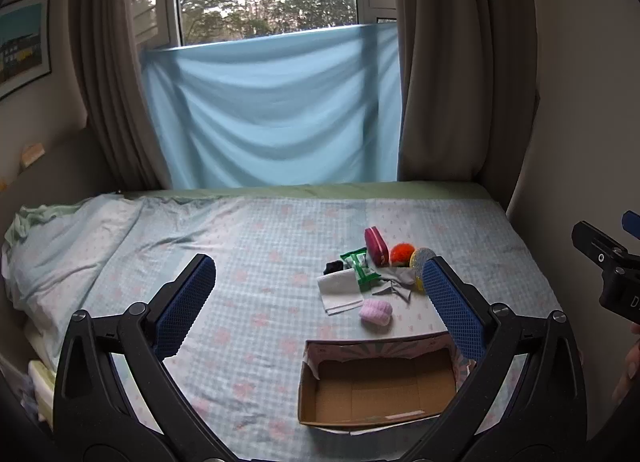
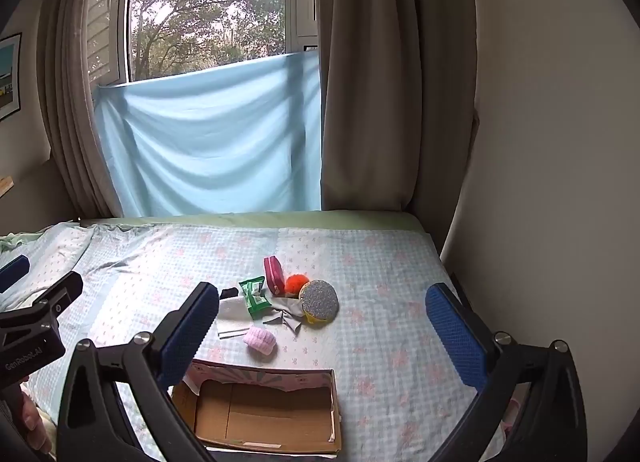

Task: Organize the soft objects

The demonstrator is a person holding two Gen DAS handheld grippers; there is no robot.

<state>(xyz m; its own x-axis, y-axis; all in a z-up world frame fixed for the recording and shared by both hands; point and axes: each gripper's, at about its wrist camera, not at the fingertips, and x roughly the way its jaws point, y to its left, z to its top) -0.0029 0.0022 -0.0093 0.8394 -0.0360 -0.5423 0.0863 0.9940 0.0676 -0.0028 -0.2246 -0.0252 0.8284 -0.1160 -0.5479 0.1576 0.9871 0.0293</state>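
Soft objects lie in a cluster on the bed: a pink knit roll (image 1: 375, 311) (image 2: 261, 339), a white folded cloth (image 1: 340, 291) (image 2: 231, 314), a green wipes pack (image 1: 360, 265) (image 2: 254, 294), a black item (image 1: 333, 267), a magenta pouch (image 1: 376, 245) (image 2: 273, 269), an orange pompom (image 1: 401, 253) (image 2: 296, 283), a glittery round sponge (image 1: 421, 262) (image 2: 319, 301) and a grey cloth (image 1: 394, 282) (image 2: 286, 312). An empty open cardboard box (image 1: 376, 386) (image 2: 260, 410) sits in front of them. My left gripper (image 1: 320, 294) and right gripper (image 2: 320, 326) are open, empty, above the near bed.
The bed (image 1: 260, 246) has a checked blue sheet with a rumpled pillow (image 1: 60, 246) at the left. A wall (image 2: 540, 182) runs along the right edge. Curtains (image 1: 440, 102) and a blue hanging cloth (image 1: 272, 114) stand behind the bed.
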